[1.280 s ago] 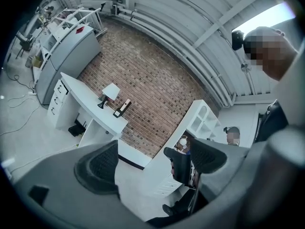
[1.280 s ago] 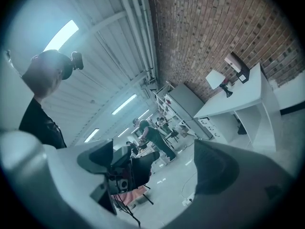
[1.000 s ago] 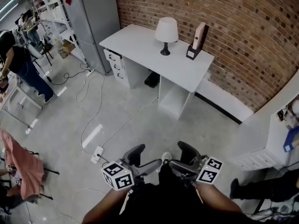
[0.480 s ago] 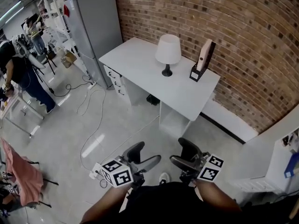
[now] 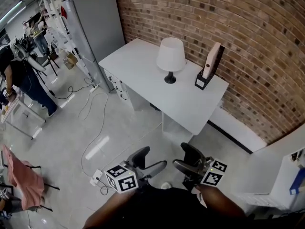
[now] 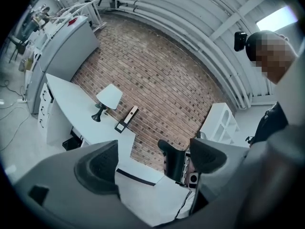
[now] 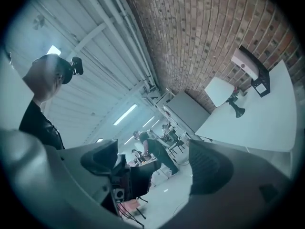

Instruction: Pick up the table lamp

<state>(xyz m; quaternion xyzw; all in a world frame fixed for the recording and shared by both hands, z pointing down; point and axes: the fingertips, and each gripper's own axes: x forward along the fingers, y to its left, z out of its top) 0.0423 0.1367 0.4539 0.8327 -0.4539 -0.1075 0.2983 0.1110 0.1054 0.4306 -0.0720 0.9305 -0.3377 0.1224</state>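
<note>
The head camera is looking steeply down from well back at the desk point(image 5: 138, 70). Both gripper cameras are facing it from afar, sharing the table lamp point(image 5: 170, 55) and brick wall point(image 5: 248, 42).

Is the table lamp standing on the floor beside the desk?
No, the table lamp stands on top of the white desk, left of the upright file holder, not on the floor.

1. no word, number or brand name can be read in any view.
2. the left marker cube point(image 5: 121, 179) carries only black-and-white square code patterns, no letters.
3. the right marker cube point(image 5: 213, 172) carries the same kind of pattern, also without letters.
</note>
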